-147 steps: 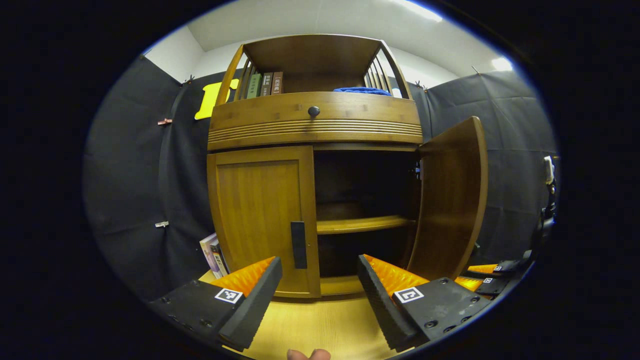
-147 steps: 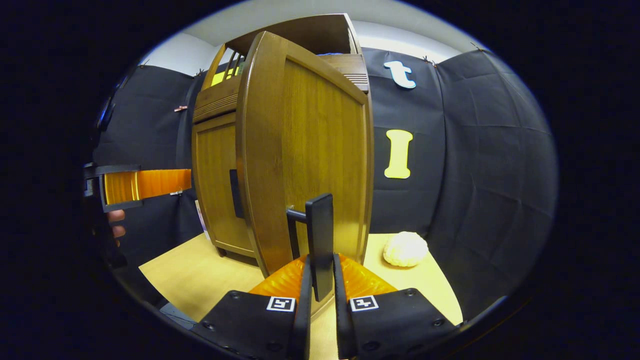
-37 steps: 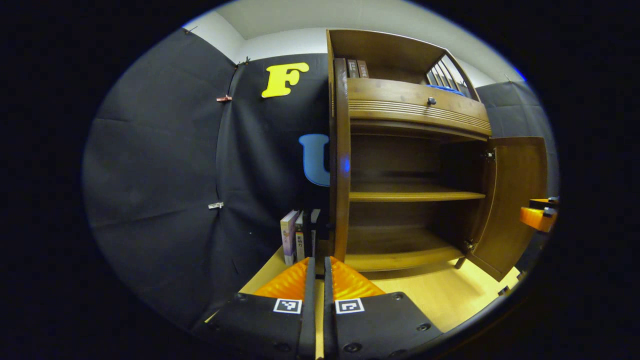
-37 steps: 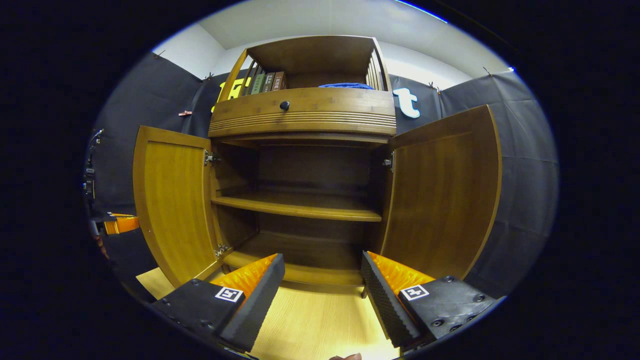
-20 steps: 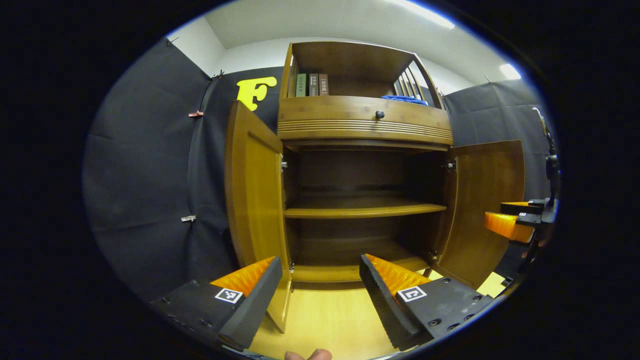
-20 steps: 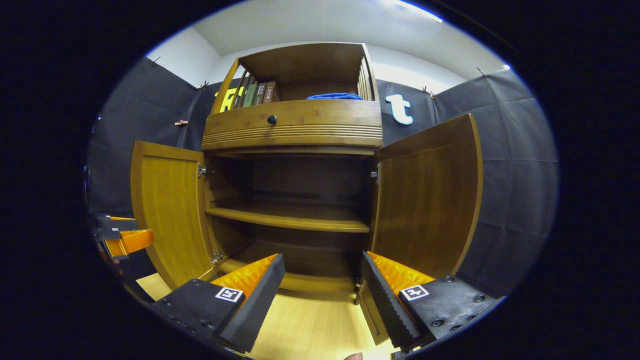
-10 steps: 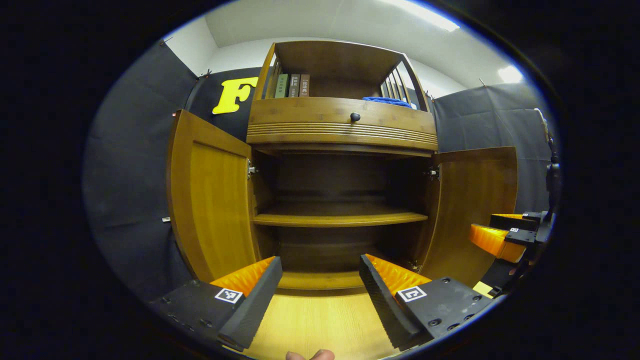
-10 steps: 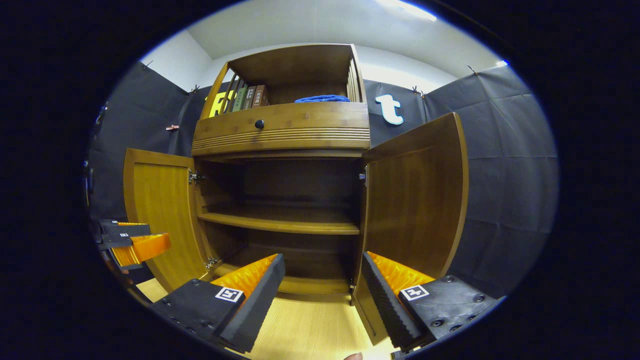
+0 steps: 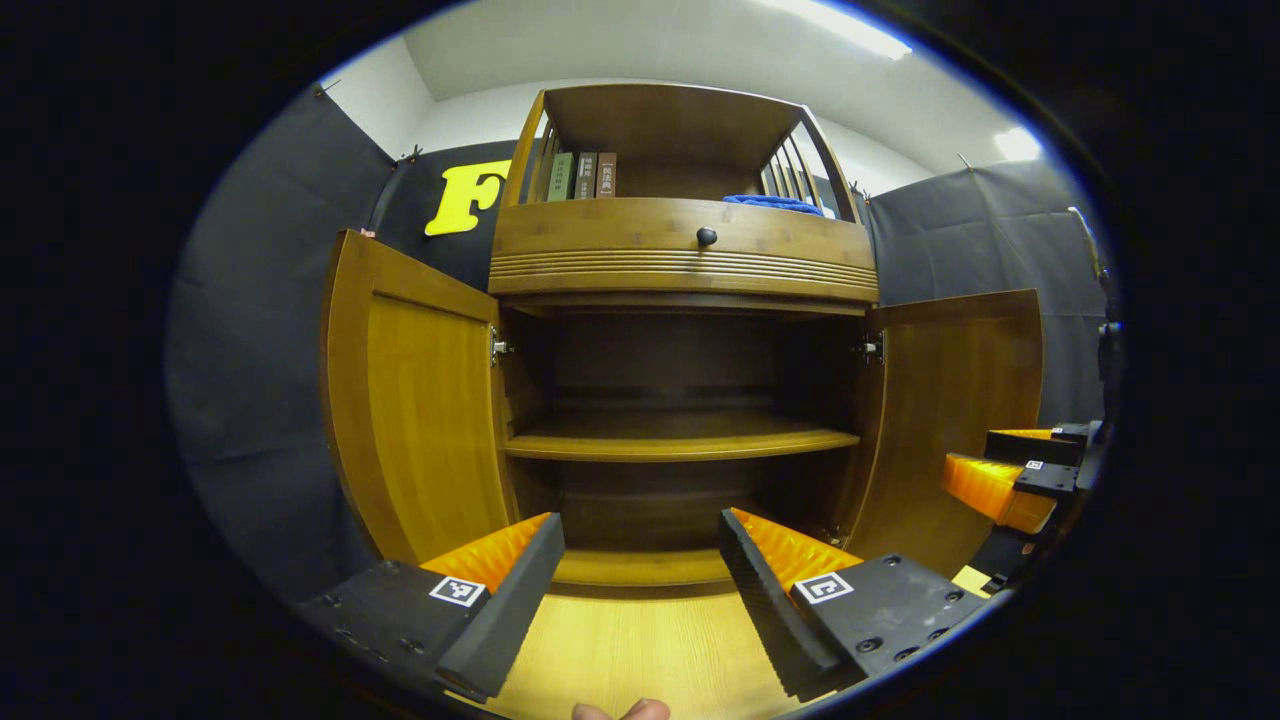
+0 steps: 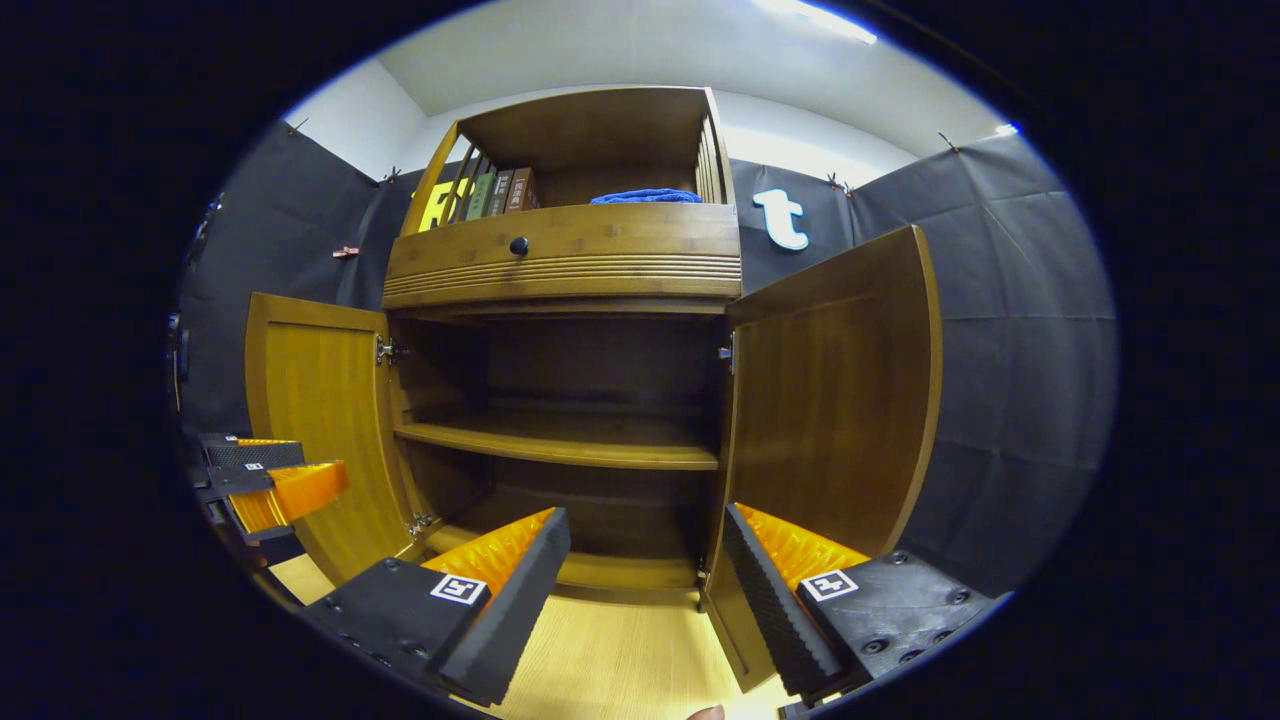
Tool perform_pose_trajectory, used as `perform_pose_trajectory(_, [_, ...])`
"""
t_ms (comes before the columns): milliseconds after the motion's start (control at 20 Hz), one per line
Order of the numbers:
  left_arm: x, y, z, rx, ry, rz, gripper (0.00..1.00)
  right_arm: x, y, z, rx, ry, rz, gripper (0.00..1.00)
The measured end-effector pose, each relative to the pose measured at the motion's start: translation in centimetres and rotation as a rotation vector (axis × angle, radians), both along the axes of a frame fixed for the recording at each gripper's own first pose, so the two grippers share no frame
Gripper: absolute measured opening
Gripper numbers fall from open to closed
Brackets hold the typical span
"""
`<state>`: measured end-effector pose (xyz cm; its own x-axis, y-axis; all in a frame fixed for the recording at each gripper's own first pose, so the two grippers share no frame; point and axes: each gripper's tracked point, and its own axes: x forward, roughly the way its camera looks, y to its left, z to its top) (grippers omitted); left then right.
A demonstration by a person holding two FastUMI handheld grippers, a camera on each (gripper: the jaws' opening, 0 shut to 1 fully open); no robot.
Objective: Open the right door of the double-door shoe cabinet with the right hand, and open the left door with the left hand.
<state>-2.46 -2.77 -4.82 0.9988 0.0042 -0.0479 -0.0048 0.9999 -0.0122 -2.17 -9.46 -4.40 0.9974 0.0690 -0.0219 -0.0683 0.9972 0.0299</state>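
Note:
The wooden shoe cabinet (image 9: 680,260) (image 10: 565,255) stands with both doors swung wide. Its left door (image 9: 415,420) (image 10: 315,420) and right door (image 9: 955,410) (image 10: 830,400) both show their inner faces. Inside are an empty middle shelf (image 9: 680,440) (image 10: 560,445) and a bare bottom board. My left gripper (image 9: 640,570) is open in front of the cabinet, holding nothing; it also appears at the left edge of the right gripper view (image 10: 270,480). My right gripper (image 10: 645,570) is open and empty too, and is seen off to the right in the left gripper view (image 9: 1010,470).
A drawer with a dark knob (image 9: 707,236) (image 10: 518,245) sits above the doors. On the top shelf are several books (image 9: 580,176) (image 10: 500,192) and a blue cloth (image 9: 775,202) (image 10: 645,196). The cabinet rests on a light wooden tabletop (image 9: 620,650) (image 10: 610,655). Black cloth walls surround it.
My left gripper let go of the left door's handle, opened and swung round to face the cabinet front. Over the last half second both views have barely shifted.

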Motion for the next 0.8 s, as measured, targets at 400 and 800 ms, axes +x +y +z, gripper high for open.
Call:
perform_pose_trajectory(400, [0.06, 0.29, -0.10, 0.009, -0.001, 0.002, 0.96, 0.04, 0.30, -0.32, 0.001, 0.007, 0.001, 1.00])
perform_pose_trajectory(800, [-0.06, 0.18, -0.17, 0.016, -0.003, -0.007, 0.96, 0.07, 0.36, -0.34, -0.002, 0.008, -0.002, 0.98])
